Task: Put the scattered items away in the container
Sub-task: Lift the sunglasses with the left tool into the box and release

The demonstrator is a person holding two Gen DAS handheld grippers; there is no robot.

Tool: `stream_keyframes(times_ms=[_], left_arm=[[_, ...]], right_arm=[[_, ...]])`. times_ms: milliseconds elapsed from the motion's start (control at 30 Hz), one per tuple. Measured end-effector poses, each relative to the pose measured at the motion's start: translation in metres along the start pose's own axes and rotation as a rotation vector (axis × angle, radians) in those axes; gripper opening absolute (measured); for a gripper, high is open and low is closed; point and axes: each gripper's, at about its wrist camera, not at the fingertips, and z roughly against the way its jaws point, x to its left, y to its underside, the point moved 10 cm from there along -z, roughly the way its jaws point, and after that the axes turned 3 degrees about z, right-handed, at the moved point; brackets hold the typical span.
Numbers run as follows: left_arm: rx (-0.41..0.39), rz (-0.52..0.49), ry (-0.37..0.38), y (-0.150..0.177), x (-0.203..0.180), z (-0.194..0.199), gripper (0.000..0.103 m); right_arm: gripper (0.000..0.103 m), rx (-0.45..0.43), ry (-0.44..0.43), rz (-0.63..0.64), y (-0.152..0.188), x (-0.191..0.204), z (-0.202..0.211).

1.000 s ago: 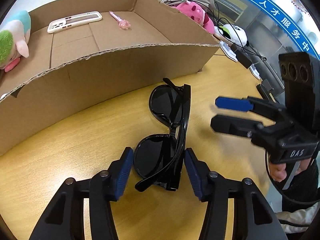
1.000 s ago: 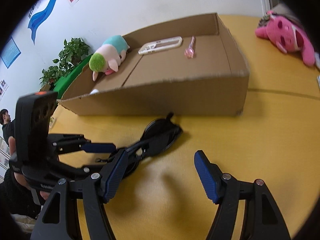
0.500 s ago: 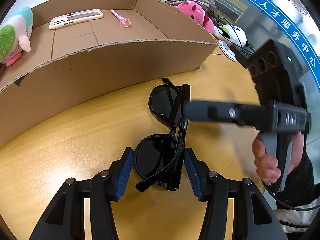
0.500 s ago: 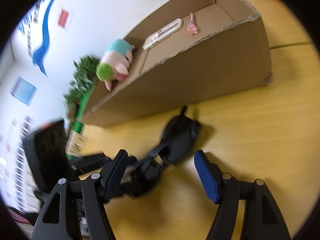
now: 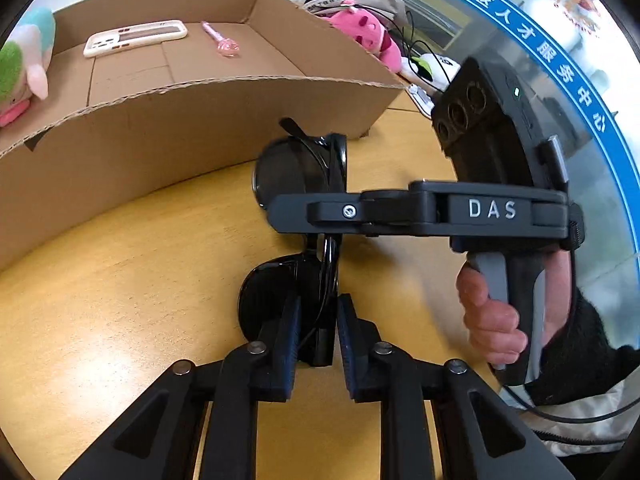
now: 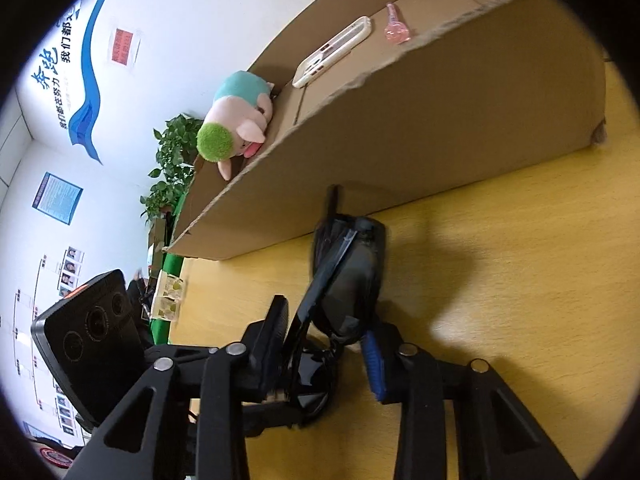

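Observation:
Black folded sunglasses [image 5: 298, 176] stand on edge on the yellow wooden table [image 5: 100, 280], in front of the cardboard box [image 5: 180, 128]. My left gripper [image 5: 318, 334] is shut on the near end of the sunglasses. My right gripper [image 6: 326, 354] reaches across from the right and straddles the middle of the sunglasses [image 6: 352, 276], its jaws narrowed around the frame; in the left wrist view its finger [image 5: 320, 212] crosses over the glasses. The box [image 6: 460, 128] holds a plush pig [image 6: 236, 128], a white remote [image 6: 332, 52] and a pink wand [image 6: 396, 28].
A pink plush toy [image 5: 368, 36], a white plush and cables lie on the table beyond the box's right end. A potted plant [image 6: 172, 168] stands behind the box's far left end. Bare table lies right of the sunglasses [image 6: 520, 280].
My left gripper has closed onto the sunglasses. My right gripper has swung in, rolled sideways and narrowed around the middle of the frame. The glasses have tipped up onto their edge.

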Motion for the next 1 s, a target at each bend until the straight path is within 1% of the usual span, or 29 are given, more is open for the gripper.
stream_keyframes(times_ms=[100,133,167,200,267,300,333,367,433,533,733,800,867,1000], left_arm=[[-0.026,0.011,0.014,-0.002,-0.001,0.004,0.022],[-0.039,0.015,0.016,-0.003,0.001,0.007,0.030],[-0.056,0.016,0.013,-0.005,0.002,0.011,0.040],[-0.074,0.016,0.012,-0.006,0.004,0.016,0.045],[-0.116,0.022,0.029,-0.008,0.005,0.026,0.057],[-0.132,0.026,0.039,-0.009,0.006,0.031,0.061],[-0.145,0.032,0.047,-0.009,0.008,0.034,0.069],[-0.151,0.040,0.057,-0.008,0.011,0.036,0.073],[-0.141,0.064,0.107,-0.008,0.012,0.034,0.073],[-0.116,0.094,0.196,0.000,0.007,0.029,0.073],[-0.128,0.071,0.325,-0.001,-0.011,0.034,0.072],[-0.121,0.079,0.334,0.001,-0.012,0.036,0.068],[-0.112,0.086,0.332,0.002,-0.010,0.034,0.051],[-0.125,0.082,0.340,-0.001,-0.013,0.040,0.051]], right_arm=[[0.032,-0.010,0.008,0.040,-0.002,0.010,0.003],[0.031,-0.012,0.010,0.051,-0.002,0.012,0.004],[0.031,-0.013,0.013,0.061,-0.002,0.015,0.005],[0.031,-0.014,0.016,0.072,-0.002,0.016,0.006],[0.030,-0.012,0.023,0.101,-0.002,0.019,0.008],[0.030,-0.011,0.026,0.115,-0.001,0.020,0.009],[0.030,-0.009,0.026,0.129,-0.001,0.021,0.010],[0.029,-0.006,0.025,0.142,0.000,0.022,0.012],[0.029,-0.001,0.016,0.158,0.001,0.025,0.014],[0.028,-0.005,-0.023,0.174,0.002,0.033,0.019],[0.028,-0.013,-0.097,0.170,-0.001,0.046,0.022],[0.028,-0.013,-0.127,0.168,-0.001,0.052,0.023],[0.028,-0.015,-0.148,0.169,-0.001,0.056,0.024],[0.028,-0.015,-0.173,0.171,-0.004,0.064,0.027]])
